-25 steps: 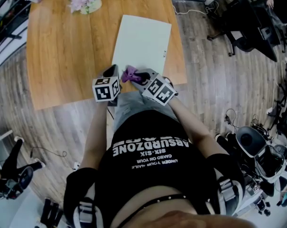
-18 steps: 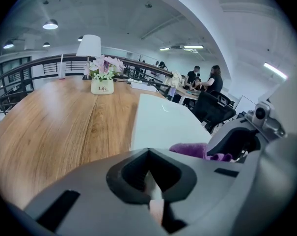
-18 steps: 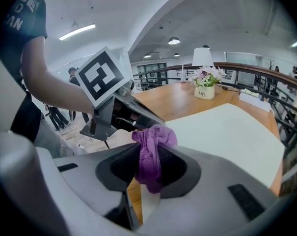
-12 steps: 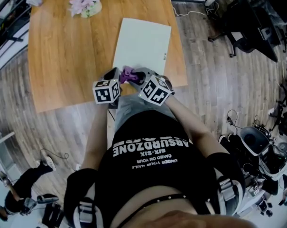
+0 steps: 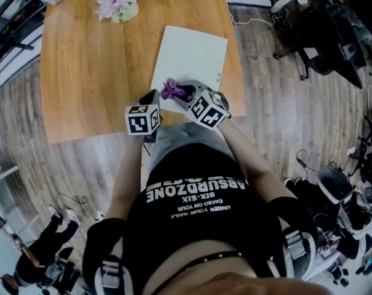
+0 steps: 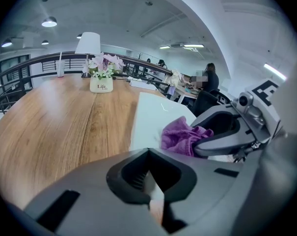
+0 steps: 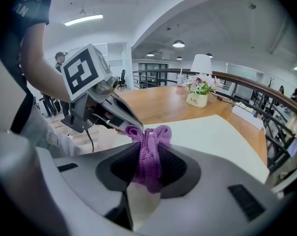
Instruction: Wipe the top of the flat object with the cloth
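The flat white board [image 5: 195, 57] lies on the wooden table [image 5: 87, 72]. My right gripper [image 5: 181, 93] is shut on a purple cloth [image 5: 171, 89] and holds it low over the board's near edge. The right gripper view shows the cloth [image 7: 149, 141] bunched between the closed jaws of this gripper [image 7: 148, 154], with the board [image 7: 212, 136] just beyond. My left gripper [image 5: 153, 98] is shut and holds nothing, at the board's near-left corner. From the left gripper [image 6: 149, 154], the cloth [image 6: 180, 136] and right gripper [image 6: 222, 132] sit just ahead to the right.
A small pot of pink flowers [image 5: 117, 3] stands at the table's far side, left of the board. A white lamp [image 6: 88, 43] rises behind the pot [image 6: 101, 80]. Office chairs [image 5: 321, 35] and gear crowd the floor at right. A person [image 5: 44, 251] stands lower left.
Both grippers moved forward from the table's near edge. The purple cloth now sits over the board's near end. The left gripper trails a little behind the right one.
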Tool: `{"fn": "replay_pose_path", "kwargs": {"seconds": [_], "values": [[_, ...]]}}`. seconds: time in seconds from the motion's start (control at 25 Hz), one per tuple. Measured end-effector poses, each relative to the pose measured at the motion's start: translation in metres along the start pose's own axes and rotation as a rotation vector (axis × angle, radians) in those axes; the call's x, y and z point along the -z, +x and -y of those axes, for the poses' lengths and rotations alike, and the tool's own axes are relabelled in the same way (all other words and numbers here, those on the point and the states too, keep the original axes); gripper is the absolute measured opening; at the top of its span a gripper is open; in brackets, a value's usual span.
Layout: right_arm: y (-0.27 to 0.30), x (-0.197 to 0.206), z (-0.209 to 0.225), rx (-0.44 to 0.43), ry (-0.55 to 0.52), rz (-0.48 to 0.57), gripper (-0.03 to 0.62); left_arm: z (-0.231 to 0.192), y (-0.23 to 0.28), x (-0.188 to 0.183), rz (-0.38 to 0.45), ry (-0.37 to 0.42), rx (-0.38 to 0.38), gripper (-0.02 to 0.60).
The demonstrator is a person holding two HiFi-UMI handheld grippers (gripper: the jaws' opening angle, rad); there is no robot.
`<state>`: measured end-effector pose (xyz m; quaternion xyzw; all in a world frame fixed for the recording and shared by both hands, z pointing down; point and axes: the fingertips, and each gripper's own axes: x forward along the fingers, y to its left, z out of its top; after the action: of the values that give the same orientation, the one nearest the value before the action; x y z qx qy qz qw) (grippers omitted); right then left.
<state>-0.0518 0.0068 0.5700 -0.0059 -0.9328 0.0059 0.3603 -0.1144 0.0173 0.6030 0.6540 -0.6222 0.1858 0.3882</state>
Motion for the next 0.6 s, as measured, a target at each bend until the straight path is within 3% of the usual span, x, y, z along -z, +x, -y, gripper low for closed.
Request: {"fn": "replay_pose_path", "kwargs": {"seconds": [0.6], "values": [[0.007,-0.007,0.073,0.089,-0.031,-0.008,0.12,-0.002,0.002,-0.002,-0.013,-0.023,0.053,0.012]]}}
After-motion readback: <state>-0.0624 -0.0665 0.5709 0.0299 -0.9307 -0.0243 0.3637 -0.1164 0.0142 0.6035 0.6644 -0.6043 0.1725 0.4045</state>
